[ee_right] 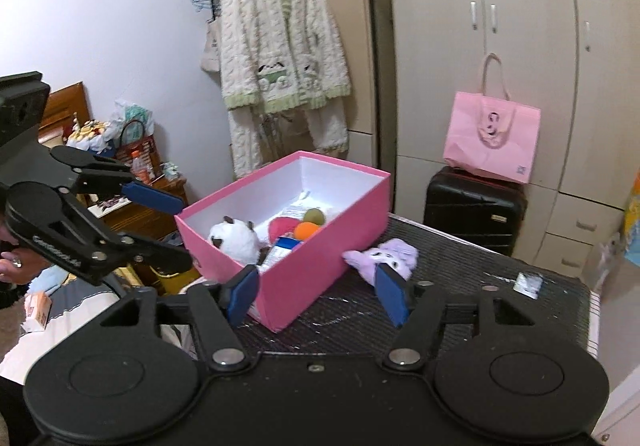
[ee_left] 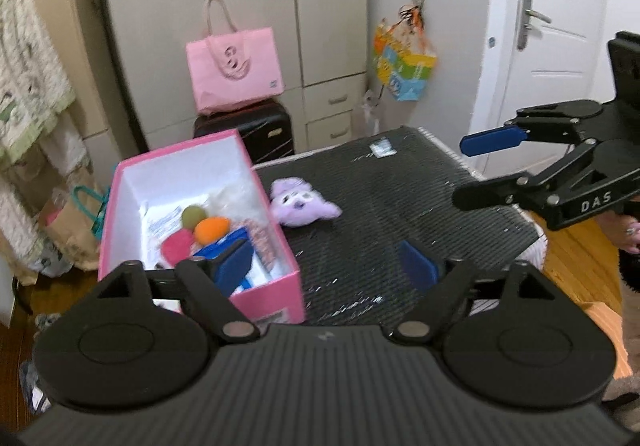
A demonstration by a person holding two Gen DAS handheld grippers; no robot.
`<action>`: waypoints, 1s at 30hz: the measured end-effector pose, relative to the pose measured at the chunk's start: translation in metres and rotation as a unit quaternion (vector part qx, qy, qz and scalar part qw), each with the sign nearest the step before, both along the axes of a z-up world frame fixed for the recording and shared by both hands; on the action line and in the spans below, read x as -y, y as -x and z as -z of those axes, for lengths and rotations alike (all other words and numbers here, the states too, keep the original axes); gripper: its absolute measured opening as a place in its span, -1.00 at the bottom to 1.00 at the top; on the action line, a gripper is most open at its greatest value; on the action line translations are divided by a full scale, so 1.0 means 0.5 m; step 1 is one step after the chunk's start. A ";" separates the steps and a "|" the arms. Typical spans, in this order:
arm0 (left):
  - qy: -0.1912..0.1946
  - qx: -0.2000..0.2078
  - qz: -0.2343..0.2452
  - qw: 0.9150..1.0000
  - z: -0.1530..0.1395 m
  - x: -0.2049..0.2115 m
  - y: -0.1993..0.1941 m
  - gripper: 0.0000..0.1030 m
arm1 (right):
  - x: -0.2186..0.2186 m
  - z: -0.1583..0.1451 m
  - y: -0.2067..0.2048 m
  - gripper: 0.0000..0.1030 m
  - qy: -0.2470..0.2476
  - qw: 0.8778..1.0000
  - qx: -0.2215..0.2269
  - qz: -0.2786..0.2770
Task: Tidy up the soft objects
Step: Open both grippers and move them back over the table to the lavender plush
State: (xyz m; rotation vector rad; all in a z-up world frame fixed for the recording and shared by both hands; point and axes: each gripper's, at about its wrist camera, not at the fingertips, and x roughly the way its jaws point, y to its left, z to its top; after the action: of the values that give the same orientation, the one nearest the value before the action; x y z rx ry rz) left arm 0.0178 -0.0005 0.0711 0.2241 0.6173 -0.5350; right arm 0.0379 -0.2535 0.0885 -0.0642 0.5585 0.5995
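Left wrist view, as we log it: our left gripper (ee_left: 328, 266) stands wide apart with nothing between its blue pads, over the near edge of the pink box (ee_left: 280, 258) and the dark mesh tabletop (ee_left: 400, 198). Our right gripper (ee_left: 460, 170) hangs at the right, spread and empty. Purple plush toy (ee_left: 298, 202): on the tabletop, touching the box's outer wall. Inside the box: orange ball (ee_left: 212, 229), green ball (ee_left: 195, 216), a pink soft piece (ee_left: 176, 246). Right wrist view adds a panda plush (ee_right: 236, 240) at the box's near end.
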 end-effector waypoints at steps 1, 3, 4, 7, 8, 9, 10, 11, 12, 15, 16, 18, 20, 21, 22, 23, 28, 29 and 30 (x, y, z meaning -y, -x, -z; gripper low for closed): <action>0.002 0.005 0.003 1.000 0.002 0.013 0.002 0.72 | 0.012 0.007 -0.001 0.63 -0.001 1.000 0.002 0.002; 0.004 0.011 0.012 1.000 0.010 0.038 0.000 0.80 | 0.033 0.023 -0.007 0.70 -0.003 1.000 0.007 0.010; 0.006 0.013 0.014 1.000 0.013 0.049 -0.002 0.80 | 0.045 0.034 -0.013 0.71 -0.004 1.000 0.009 0.014; 0.009 0.011 0.021 1.000 0.027 0.088 -0.016 0.81 | 0.074 0.066 -0.037 0.71 -0.006 1.000 0.012 0.020; 0.010 0.012 0.021 1.000 0.032 0.100 -0.023 0.83 | 0.084 0.075 -0.046 0.71 -0.009 1.000 0.017 0.022; 0.011 0.014 0.018 1.000 0.036 0.110 -0.028 0.84 | 0.093 0.082 -0.053 0.71 -0.012 0.999 0.023 0.022; 0.014 0.016 0.014 1.000 0.041 0.121 -0.034 0.84 | 0.100 0.089 -0.063 0.71 -0.014 0.999 0.030 0.020; 0.017 0.019 0.009 1.000 0.047 0.133 -0.043 0.84 | 0.105 0.098 -0.073 0.71 -0.013 0.999 0.038 0.018; 0.020 0.020 0.006 1.000 0.054 0.143 -0.052 0.84 | 0.110 0.105 -0.082 0.71 -0.011 0.999 0.047 0.015; 0.029 0.017 -0.011 0.999 0.072 0.171 -0.089 0.84 | 0.113 0.133 -0.121 0.71 0.003 0.998 0.060 0.005; 0.029 0.018 -0.016 0.999 0.079 0.178 -0.099 0.84 | 0.114 0.141 -0.132 0.71 0.008 0.998 0.057 -0.001; 0.024 0.030 -0.044 0.998 0.093 0.197 -0.125 0.84 | 0.109 0.162 -0.159 0.71 0.019 0.999 0.048 -0.015; 0.014 0.043 -0.066 0.997 0.106 0.213 -0.147 0.84 | 0.101 0.182 -0.185 0.71 0.017 0.999 0.032 -0.032; 0.009 0.041 -0.069 0.997 0.111 0.221 -0.157 0.84 | 0.096 0.189 -0.198 0.71 0.008 0.999 0.019 -0.038; 0.008 0.034 -0.069 0.997 0.118 0.228 -0.172 0.84 | 0.092 0.196 -0.207 0.71 0.002 0.999 0.005 -0.044; 0.008 0.025 -0.068 0.997 0.122 0.233 -0.188 0.84 | 0.087 0.202 -0.219 0.71 0.000 0.999 -0.009 -0.051; -0.005 -0.010 -0.078 0.997 0.141 0.248 -0.260 0.74 | 0.060 0.236 -0.273 0.71 0.023 0.996 -0.025 -0.077; -0.007 -0.026 -0.076 0.997 0.146 0.251 -0.277 0.67 | 0.055 0.242 -0.284 0.71 0.025 0.996 -0.029 -0.079; -0.008 -0.045 -0.074 0.996 0.151 0.250 -0.294 0.56 | 0.052 0.247 -0.296 0.70 0.025 0.996 -0.034 -0.081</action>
State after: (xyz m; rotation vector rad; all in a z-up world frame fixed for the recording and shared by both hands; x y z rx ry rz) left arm 0.1646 -0.1258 -0.0042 0.1680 0.7192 -0.3997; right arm 0.1857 -0.2794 -0.0350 -0.1386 0.6385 0.7474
